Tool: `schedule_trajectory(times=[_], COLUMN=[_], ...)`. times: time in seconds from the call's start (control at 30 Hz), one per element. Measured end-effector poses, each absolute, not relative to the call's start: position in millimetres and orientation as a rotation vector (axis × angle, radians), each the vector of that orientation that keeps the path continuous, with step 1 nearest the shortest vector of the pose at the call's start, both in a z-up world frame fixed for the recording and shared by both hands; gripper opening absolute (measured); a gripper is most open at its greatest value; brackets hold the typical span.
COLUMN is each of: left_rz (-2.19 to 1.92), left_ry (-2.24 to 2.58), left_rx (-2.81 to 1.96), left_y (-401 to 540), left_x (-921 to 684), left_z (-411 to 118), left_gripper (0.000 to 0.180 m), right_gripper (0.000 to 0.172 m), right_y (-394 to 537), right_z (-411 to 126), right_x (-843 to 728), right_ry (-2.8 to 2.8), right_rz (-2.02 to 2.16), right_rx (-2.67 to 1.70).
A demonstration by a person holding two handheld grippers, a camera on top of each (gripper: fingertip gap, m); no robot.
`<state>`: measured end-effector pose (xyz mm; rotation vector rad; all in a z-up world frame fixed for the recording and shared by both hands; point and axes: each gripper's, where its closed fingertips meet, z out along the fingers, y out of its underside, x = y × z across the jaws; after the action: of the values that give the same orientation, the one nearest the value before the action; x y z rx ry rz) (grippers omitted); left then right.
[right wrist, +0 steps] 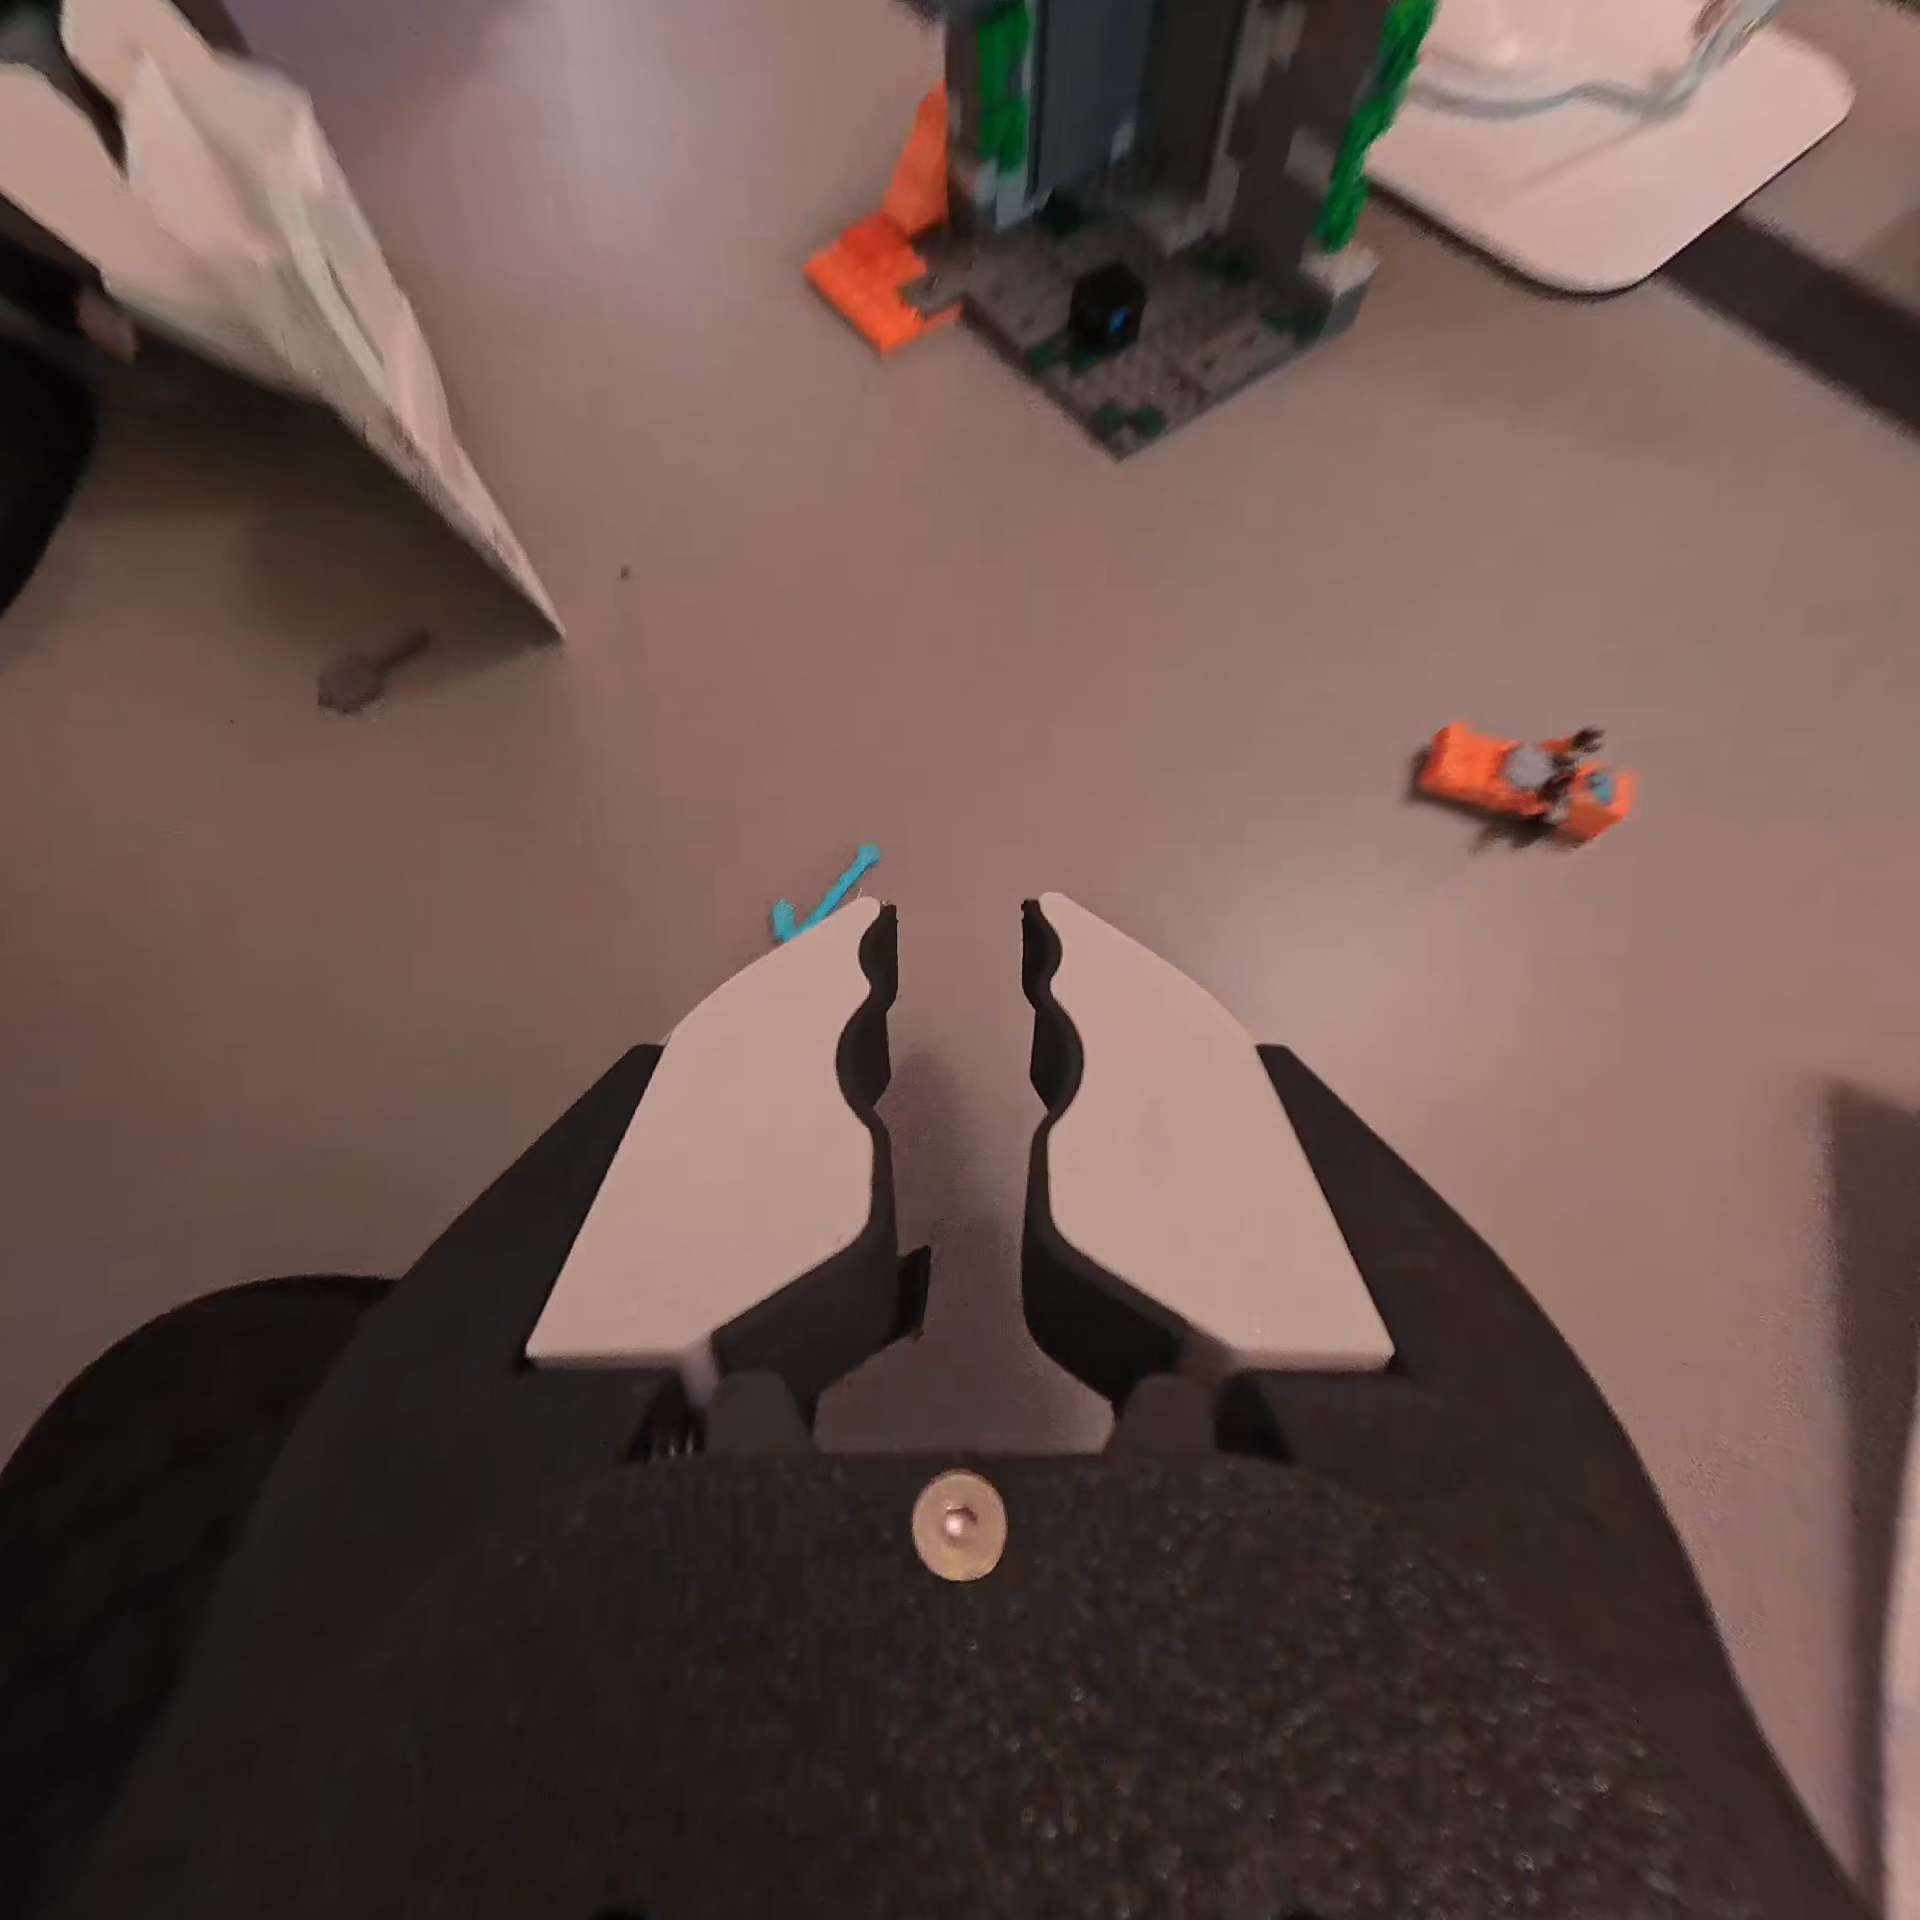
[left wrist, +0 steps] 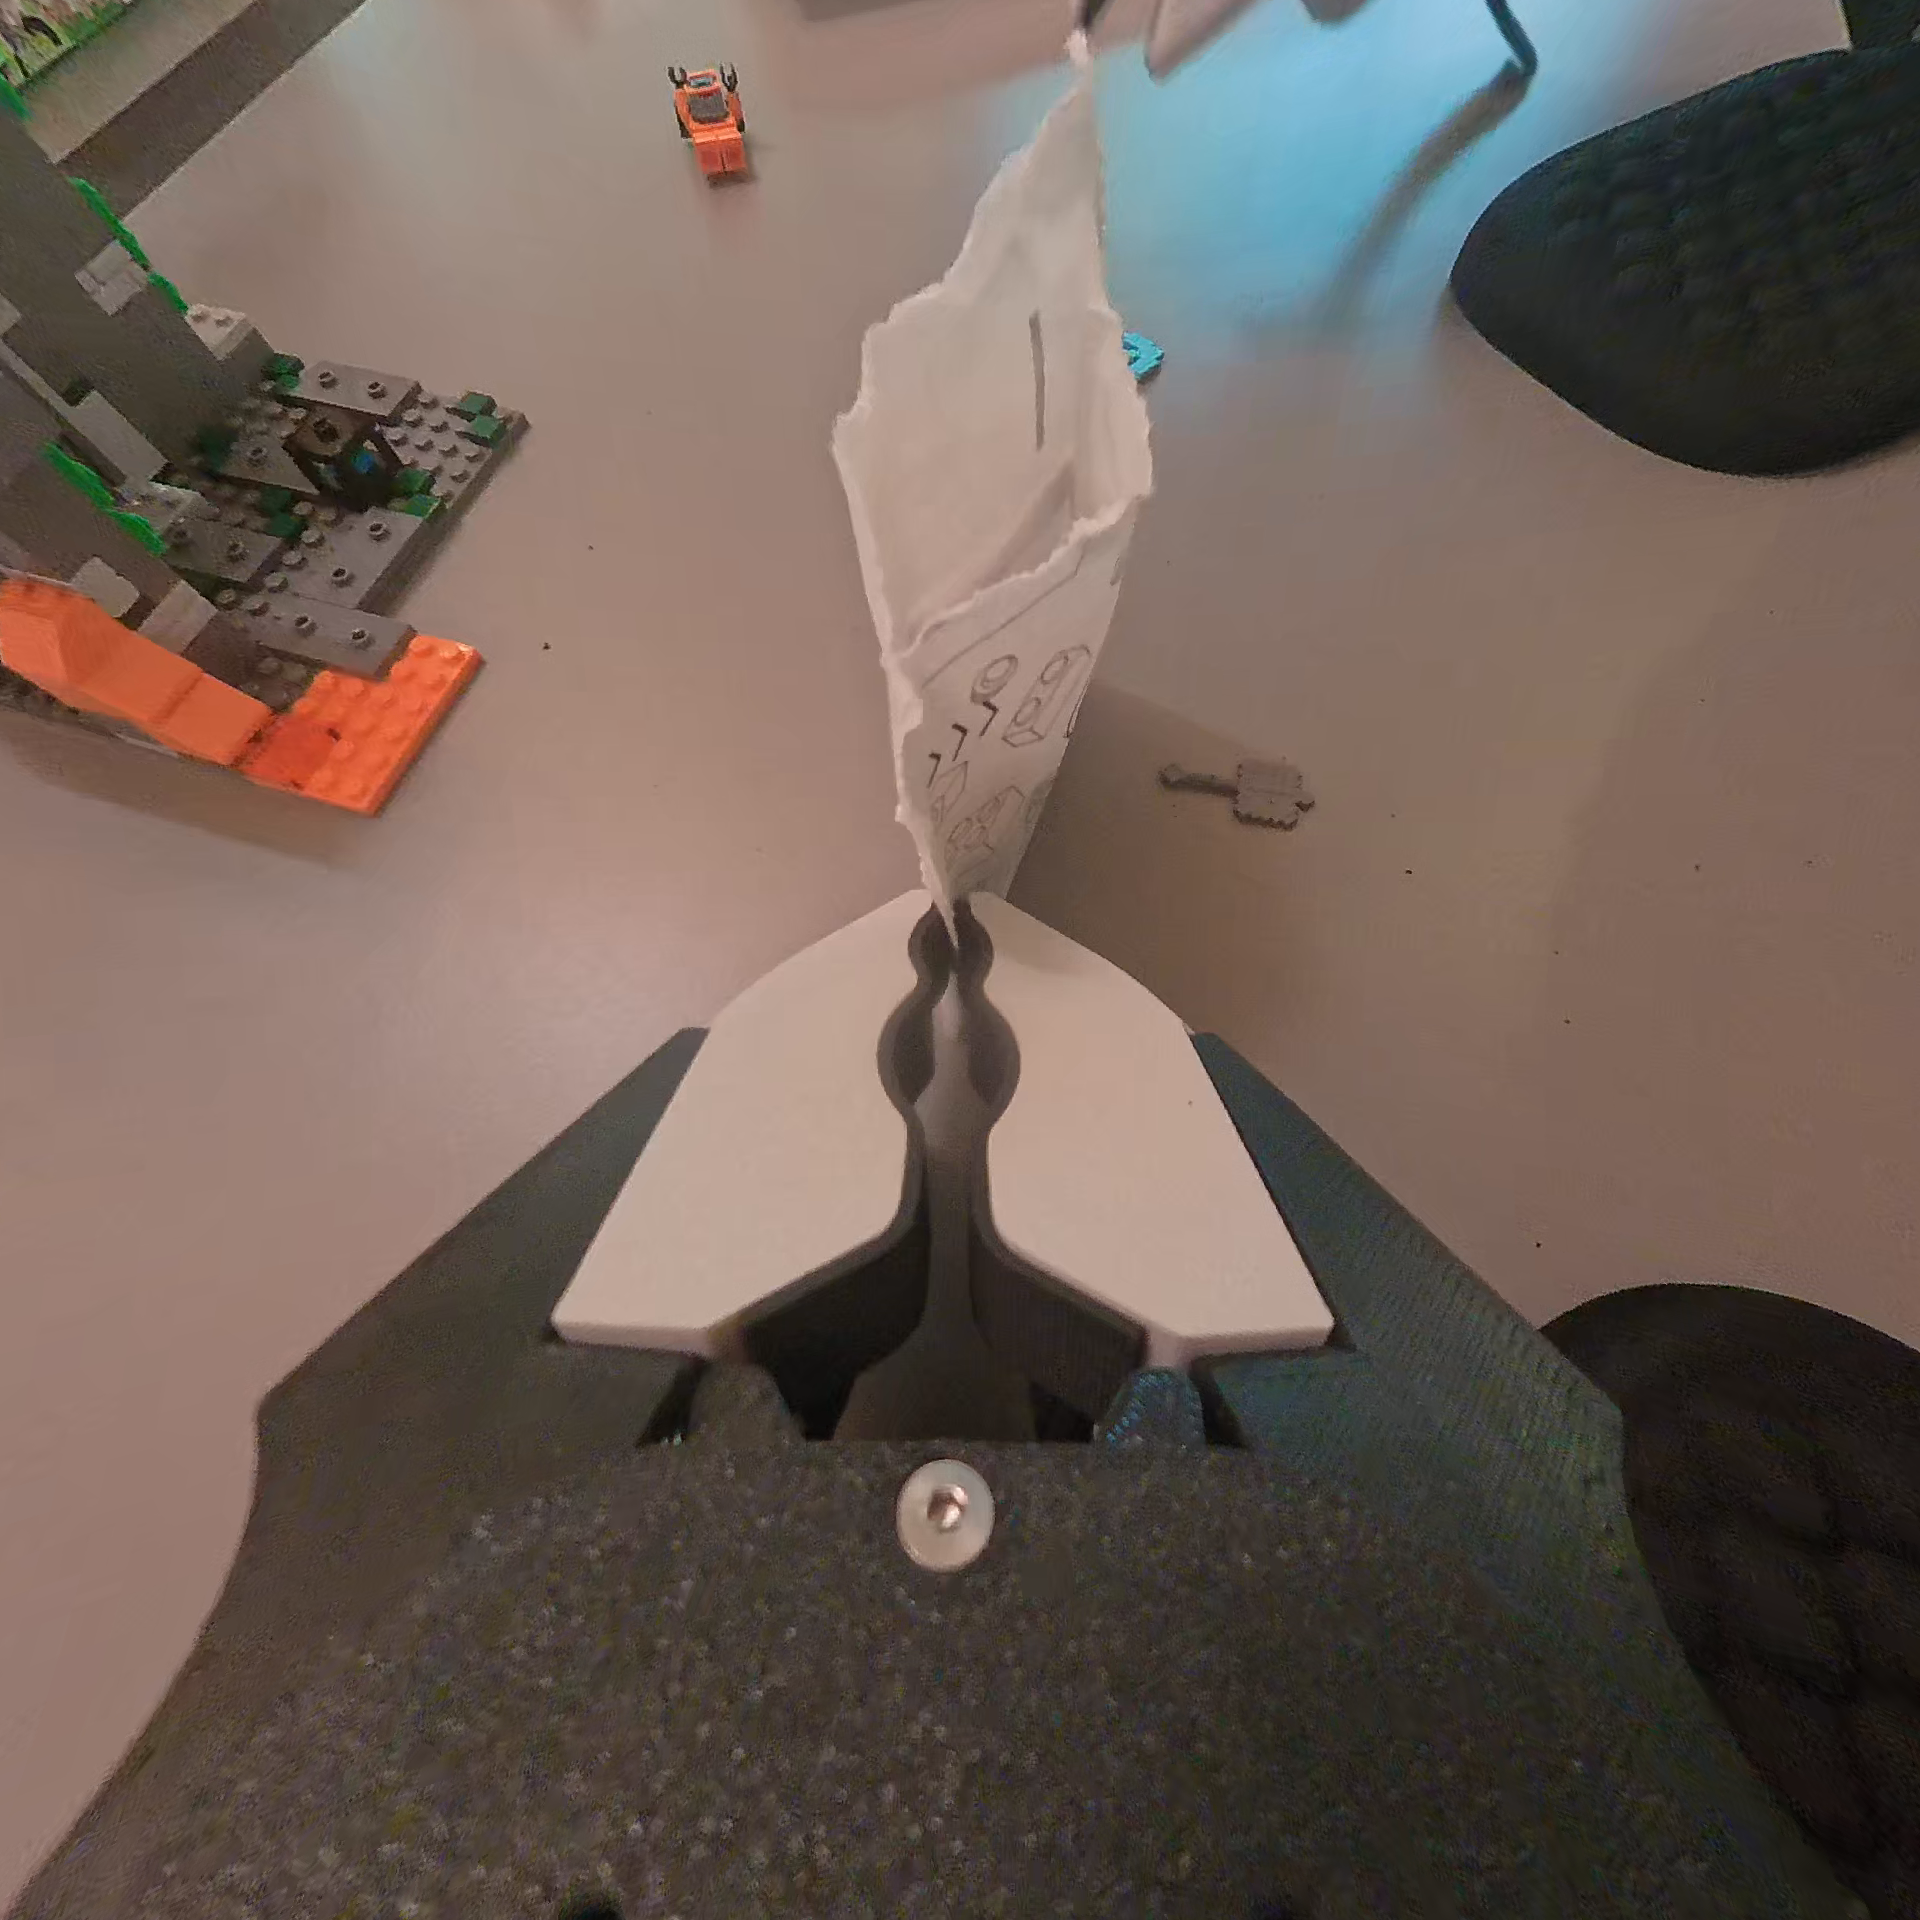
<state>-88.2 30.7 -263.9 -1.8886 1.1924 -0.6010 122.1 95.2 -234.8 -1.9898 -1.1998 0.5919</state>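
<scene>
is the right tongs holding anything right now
No, the right tongs stand open with only bare table between the tips; the blue piece lies beside them.

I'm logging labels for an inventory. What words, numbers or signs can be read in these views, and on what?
On the torn white paper bag, pinched in the shut left gripper: printed brick outlines with small marks beside them; I do not transcribe writing.
On the brick model, orange figure and open right gripper: none visible.
</scene>
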Motion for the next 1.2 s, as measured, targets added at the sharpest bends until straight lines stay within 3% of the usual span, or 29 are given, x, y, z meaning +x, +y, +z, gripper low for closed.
schedule_trajectory(times=[0.33, 0.57, 0.87, 0.97, 1.1, 1.2], left_rz=[-0.591, -0.595, -0.604, -0.607, -0.618, -0.618], left_ry=[1.187, 1.187, 1.188, 1.184, 1.183, 1.19], left_rx=[-1.889, -1.889, -1.885, -1.886, -1.888, -1.887], left_y=[31.5, 31.2, 30.7, 30.9, 30.6, 30.0], left_x=[-88.6, -88.6, -88.6, -89.2, -89.1, -88.7], left_z=[-264.0, -263.8, -263.1, -262.9, -262.8, -263.3], left_gripper=[0.0, 0.0, 0.0, 0.0, 0.0, 0.001], right_gripper=[0.015, 0.0, 0.0, 0.0, 0.034, 0.041], right_y=[70.1, 90.4, 184.6, 190.8, 152.6, 124.8], right_z=[-281.9, -282.1, -279.1, -262.2, -257.3, -265.4], right_x=[89.7, 95.6, 134.1, 130.9, 110.6, 98.6], right_ry=[-1.438, -1.476, -1.312, -1.243, -1.272, -1.314], right_rz=[0.463, 0.391, 0.149, 0.238, 0.446, 0.503], right_rx=[-2.008, -2.023, -2.073, -2.051, -2.1, -2.122])
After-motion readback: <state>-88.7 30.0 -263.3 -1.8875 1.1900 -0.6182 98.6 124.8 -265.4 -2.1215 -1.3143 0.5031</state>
